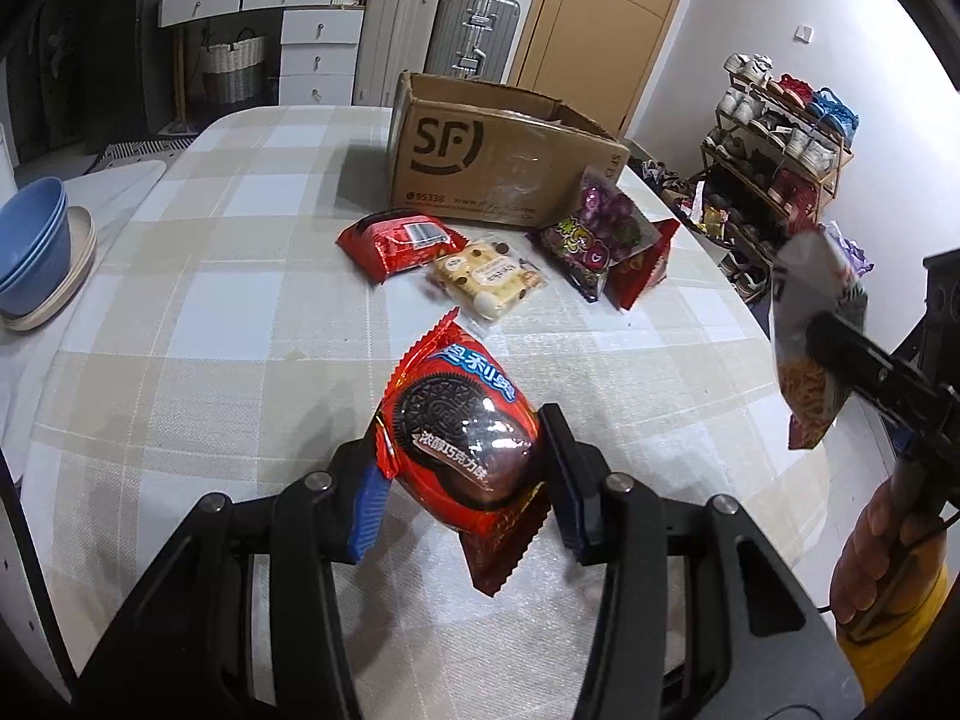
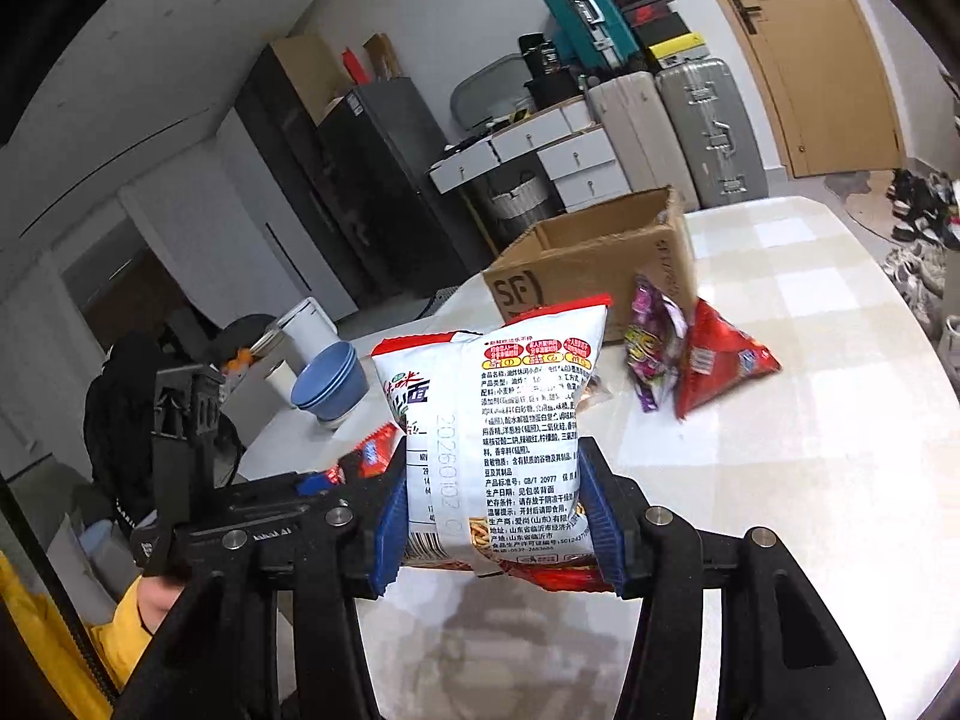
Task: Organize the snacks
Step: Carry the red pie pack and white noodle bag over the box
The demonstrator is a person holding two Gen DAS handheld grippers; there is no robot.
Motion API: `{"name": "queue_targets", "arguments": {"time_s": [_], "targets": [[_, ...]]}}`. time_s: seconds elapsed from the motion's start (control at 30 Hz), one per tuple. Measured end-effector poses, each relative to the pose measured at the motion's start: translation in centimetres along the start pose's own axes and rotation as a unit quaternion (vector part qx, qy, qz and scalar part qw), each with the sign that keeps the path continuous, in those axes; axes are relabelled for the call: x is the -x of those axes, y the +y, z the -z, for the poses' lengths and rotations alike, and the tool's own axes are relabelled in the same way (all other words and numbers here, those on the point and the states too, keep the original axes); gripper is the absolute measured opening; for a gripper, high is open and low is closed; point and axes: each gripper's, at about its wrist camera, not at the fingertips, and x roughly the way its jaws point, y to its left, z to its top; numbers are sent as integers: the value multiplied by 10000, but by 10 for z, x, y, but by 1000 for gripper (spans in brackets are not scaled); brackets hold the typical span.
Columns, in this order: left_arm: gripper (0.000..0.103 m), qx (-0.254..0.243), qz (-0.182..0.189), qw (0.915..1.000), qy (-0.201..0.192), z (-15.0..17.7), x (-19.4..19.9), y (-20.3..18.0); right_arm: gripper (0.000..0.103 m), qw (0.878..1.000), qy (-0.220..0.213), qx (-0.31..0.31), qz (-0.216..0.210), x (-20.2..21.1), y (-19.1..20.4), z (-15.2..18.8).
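Left wrist view: left gripper jaws clamped on Oreo pack, bottom centre, held above surface. SF cardboard box upper centre.

Right wrist view: right gripper jaws grasping noodle snack bag, centre. Transport step; next, probably carry both over the box opening and release.

Open checked tablecloth lies clear from seven to eleven o'clock of the left wrist view. Obstructions: cardboard box at twelve, top open; before it a red packet, cream biscuit packet and purple packet lie close together. Stacked blue bowls stand at nine, on the edge. The right gripper, carrying a noodle bag, occupies three o'clock.
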Motion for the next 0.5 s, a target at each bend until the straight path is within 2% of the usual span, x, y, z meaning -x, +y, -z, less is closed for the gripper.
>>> {"name": "queue_targets", "arguments": {"time_s": [0.5], "targets": [[43, -127, 26, 9999, 15, -1, 6, -10, 52, 9998, 4, -206, 40, 2, -12, 5]]}}
